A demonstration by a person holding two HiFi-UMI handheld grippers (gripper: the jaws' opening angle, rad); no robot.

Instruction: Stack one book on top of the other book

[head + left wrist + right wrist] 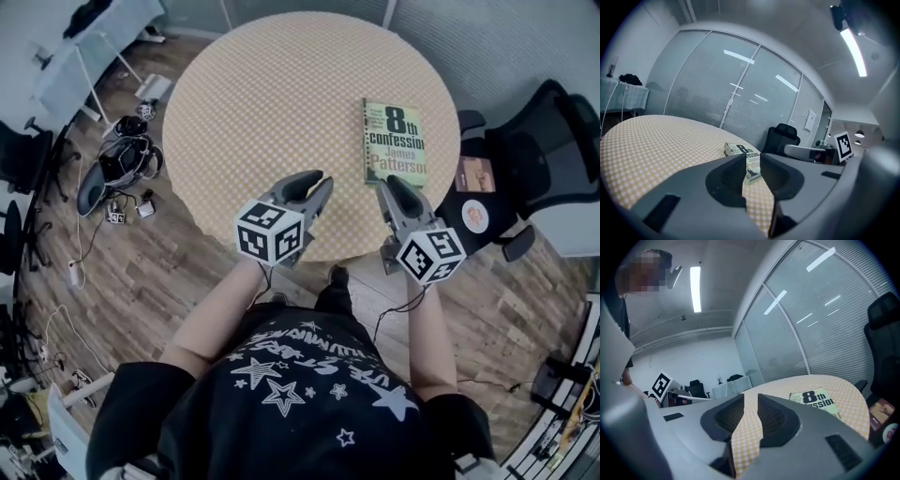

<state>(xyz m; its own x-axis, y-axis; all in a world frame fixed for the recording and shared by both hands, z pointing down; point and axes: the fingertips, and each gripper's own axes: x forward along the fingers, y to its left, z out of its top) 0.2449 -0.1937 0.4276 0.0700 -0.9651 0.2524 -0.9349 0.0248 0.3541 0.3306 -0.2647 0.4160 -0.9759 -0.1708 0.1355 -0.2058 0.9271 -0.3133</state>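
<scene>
A green paperback, "8th Confession" (395, 141), lies flat on the right side of the round table with the yellow checked cloth (281, 94). Whether a second book lies under it I cannot tell. My left gripper (314, 181) hangs over the table's near edge, left of the book, with a narrow gap between its jaws and nothing in it. My right gripper (394, 185) hovers just short of the book's near end, jaws slightly apart and empty. The left gripper view shows the book (736, 149) beyond the left gripper (752, 157). In the right gripper view the book (818, 399) lies to the right of the right gripper (751, 397).
A black office chair (548, 141) stands right of the table, with a small brown book-like item (475, 174) on its seat. Bags and cables (122, 159) lie on the wooden floor at the left. A white table (84, 47) stands at the upper left. Glass partitions close off the far side.
</scene>
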